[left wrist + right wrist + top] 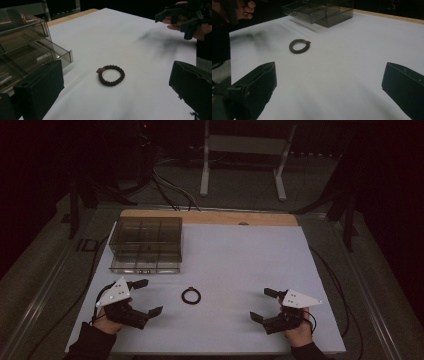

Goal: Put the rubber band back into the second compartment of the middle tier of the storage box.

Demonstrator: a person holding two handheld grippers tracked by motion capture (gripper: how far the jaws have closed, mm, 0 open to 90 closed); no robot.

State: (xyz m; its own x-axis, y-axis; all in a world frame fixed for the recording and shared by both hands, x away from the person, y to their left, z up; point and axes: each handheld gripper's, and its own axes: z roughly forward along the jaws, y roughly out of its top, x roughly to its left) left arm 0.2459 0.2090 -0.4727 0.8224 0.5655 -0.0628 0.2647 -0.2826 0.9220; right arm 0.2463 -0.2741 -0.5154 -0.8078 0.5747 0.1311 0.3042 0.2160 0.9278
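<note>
A small dark beaded ring [191, 295] lies flat on the white table top [240, 260], a little front of centre. In the left gripper view the ring [111, 75] sits ahead, between the wide-set jaws. It lies farther off in the right gripper view, ring [299, 46] toward the upper left. My left gripper [146, 296] rests open at the front left, its jaws pointing at the ring, nothing held. At the front right my right gripper [264, 304] is open too and holds nothing.
A clear smoky plastic organiser box [147, 243] with compartments and a drawer pulled out at its front stands at the back left. A wooden strip [210, 216] runs along the far table edge. Cables and a white stand [243, 150] are on the floor beyond.
</note>
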